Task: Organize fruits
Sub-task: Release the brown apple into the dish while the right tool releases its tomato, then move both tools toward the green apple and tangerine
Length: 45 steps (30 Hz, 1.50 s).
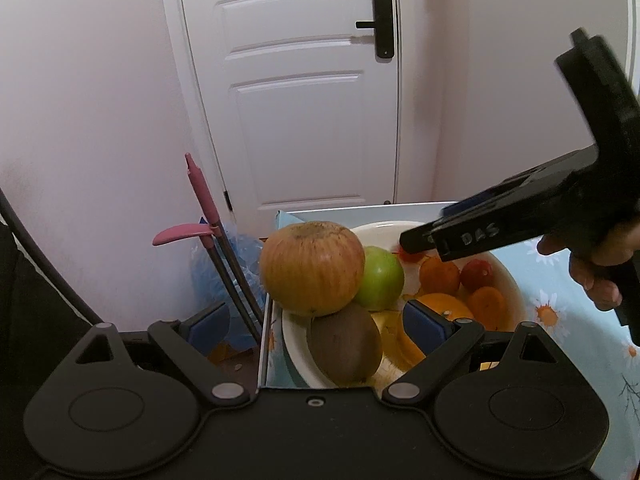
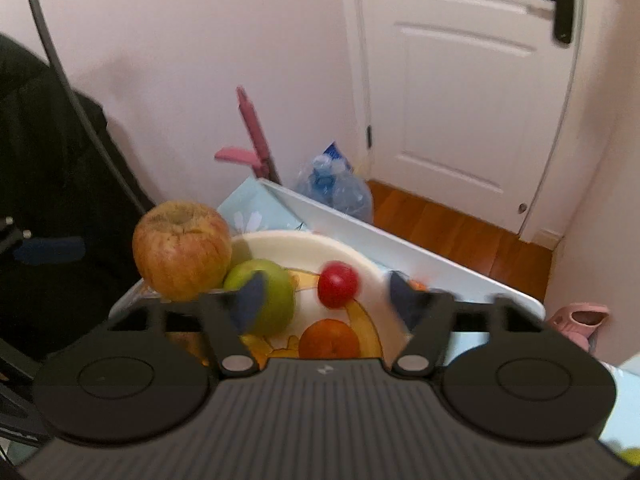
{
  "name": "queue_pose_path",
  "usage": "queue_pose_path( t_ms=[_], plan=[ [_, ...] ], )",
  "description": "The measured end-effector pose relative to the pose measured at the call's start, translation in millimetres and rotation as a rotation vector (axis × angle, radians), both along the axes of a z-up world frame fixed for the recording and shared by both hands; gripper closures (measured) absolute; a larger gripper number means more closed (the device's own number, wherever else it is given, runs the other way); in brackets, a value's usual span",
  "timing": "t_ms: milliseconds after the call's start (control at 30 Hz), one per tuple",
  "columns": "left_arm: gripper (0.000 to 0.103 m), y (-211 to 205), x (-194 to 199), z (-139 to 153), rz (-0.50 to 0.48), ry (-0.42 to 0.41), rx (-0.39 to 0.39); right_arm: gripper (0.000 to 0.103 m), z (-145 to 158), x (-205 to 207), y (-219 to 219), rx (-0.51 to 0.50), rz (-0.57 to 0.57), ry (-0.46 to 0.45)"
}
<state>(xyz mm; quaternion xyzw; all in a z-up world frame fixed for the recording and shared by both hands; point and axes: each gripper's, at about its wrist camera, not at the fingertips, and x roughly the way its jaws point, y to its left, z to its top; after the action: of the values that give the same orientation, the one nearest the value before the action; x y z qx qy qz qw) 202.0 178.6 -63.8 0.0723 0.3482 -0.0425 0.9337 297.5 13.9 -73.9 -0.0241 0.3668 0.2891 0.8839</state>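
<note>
Reaching in from the three o'clock side of the left wrist view, the right gripper [image 1: 416,240] slanted down toward the white bowl [image 1: 384,229], the person's bare hand [image 1: 592,264] wrapped around its black handle and the body tilted so the fingers pointed toward nine o'clock. In its own view the right gripper [image 2: 324,292] stood spread wide, its blue pads [image 2: 250,300] apart and gripping nothing, with a small red fruit [image 2: 338,283] lying between them in the bowl [image 2: 288,240]; that view was blurred. The left gripper [image 1: 320,324] was likewise released, level and aimed straight ahead, its blue pads [image 1: 424,326] set well apart at either side of a brown kiwi [image 1: 344,344] without touching it.

The fruit sat heaped in the bowl at the table's [image 1: 540,280] twelve o'clock corner. A large russet apple [image 1: 312,268] rested on top at the bowl's nine o'clock rim, touching a green apple [image 1: 380,278] just beside it at three o'clock, and the kiwi lay under both at six o'clock. Oranges [image 1: 440,274] filled the bowl's three o'clock half. Beyond the table stood a white door [image 1: 296,100] and pink-handled tools [image 1: 200,192] leaning on the wall.
</note>
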Motion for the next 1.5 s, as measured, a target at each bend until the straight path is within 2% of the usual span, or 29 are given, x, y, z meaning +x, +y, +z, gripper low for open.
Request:
queue_pose_path(
  t_ms=[100, 333, 500, 733, 967, 1133, 1333, 1500],
  plan=[
    [0.006, -1, -3, 0, -0.003, 0.002, 0.004, 0.0, 7, -11, -8, 0.006, -0.033, -0.026],
    [0.005, -7, -13, 5, -0.018, -0.001, 0.006, 0.0, 21, -33, -29, -0.01, -0.094, -0.026],
    [0.005, -18, -22, 17, -0.02, -0.013, 0.018, 0.0, 37, -52, -49, -0.005, -0.131, -0.037],
    [0.005, -49, -47, 41, 0.016, -0.039, 0.032, 0.0, 58, -87, -99, 0.012, -0.153, -0.036],
    [0.001, -99, -71, 59, 0.029, -0.056, 0.019, 0.0, 74, -122, -181, 0.007, -0.211, -0.063],
    [0.001, -149, -80, 63, 0.009, -0.06, 0.013, 0.0, 74, -139, -245, -0.04, -0.269, -0.075],
    [0.001, -205, -78, 58, -0.04, -0.053, 0.005, 0.0, 57, -148, -316, -0.081, -0.318, -0.049],
    [0.001, -248, -69, 42, -0.109, -0.034, 0.001, 0.0, 37, -146, -353, -0.108, -0.341, -0.027]
  ],
)
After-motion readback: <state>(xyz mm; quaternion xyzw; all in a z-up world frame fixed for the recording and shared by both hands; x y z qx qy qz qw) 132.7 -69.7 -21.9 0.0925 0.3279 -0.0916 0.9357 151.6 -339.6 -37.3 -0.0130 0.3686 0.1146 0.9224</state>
